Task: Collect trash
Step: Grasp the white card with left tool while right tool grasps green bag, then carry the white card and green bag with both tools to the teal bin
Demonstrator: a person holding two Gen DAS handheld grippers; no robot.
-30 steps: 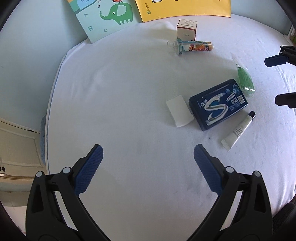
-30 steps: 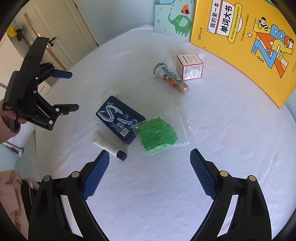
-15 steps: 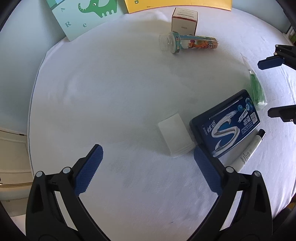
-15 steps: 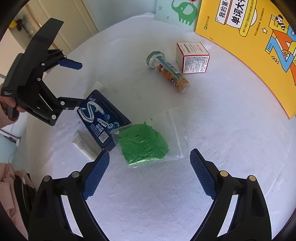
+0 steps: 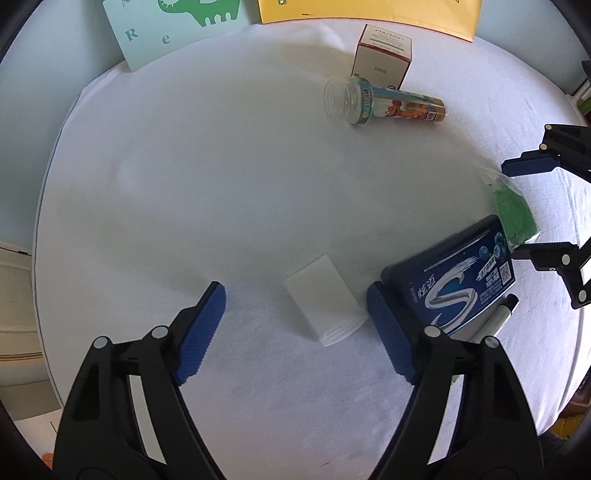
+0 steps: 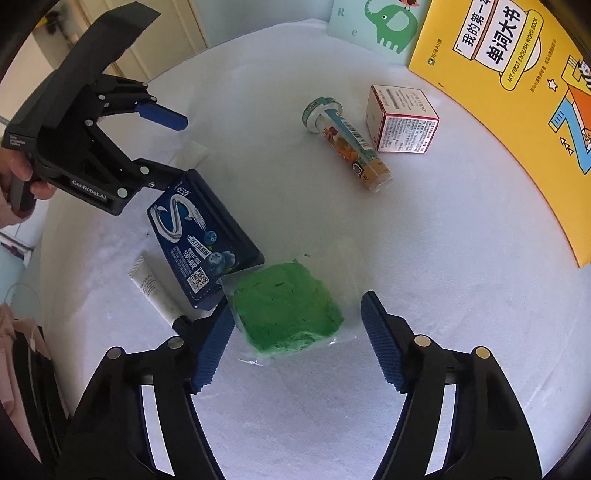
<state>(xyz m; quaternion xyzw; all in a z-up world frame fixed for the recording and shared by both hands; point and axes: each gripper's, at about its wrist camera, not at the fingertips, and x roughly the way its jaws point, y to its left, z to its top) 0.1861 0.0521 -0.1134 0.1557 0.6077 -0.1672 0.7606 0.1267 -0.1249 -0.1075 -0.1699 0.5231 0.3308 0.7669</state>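
My left gripper (image 5: 295, 325) is open, its fingers either side of a flat white packet (image 5: 323, 304) on the white table. My right gripper (image 6: 297, 339) is open around a clear bag of green stuff (image 6: 288, 310), which also shows in the left wrist view (image 5: 513, 218). A dark blue gum box (image 6: 203, 236) lies between the two, touching my left gripper's right finger (image 5: 388, 328). A small white tube (image 6: 153, 291) lies beside the box.
A clear printed bottle (image 6: 347, 144) lies on its side next to a small white-and-red carton (image 6: 402, 118). A yellow book (image 6: 517, 92) and an elephant card (image 6: 376, 26) stand at the table's back edge. A cabinet (image 6: 147, 33) stands beyond the table.
Both grippers have moved forward and down. The white packet now lies between my left fingers, and the green bag between my right fingers. Both stay open.
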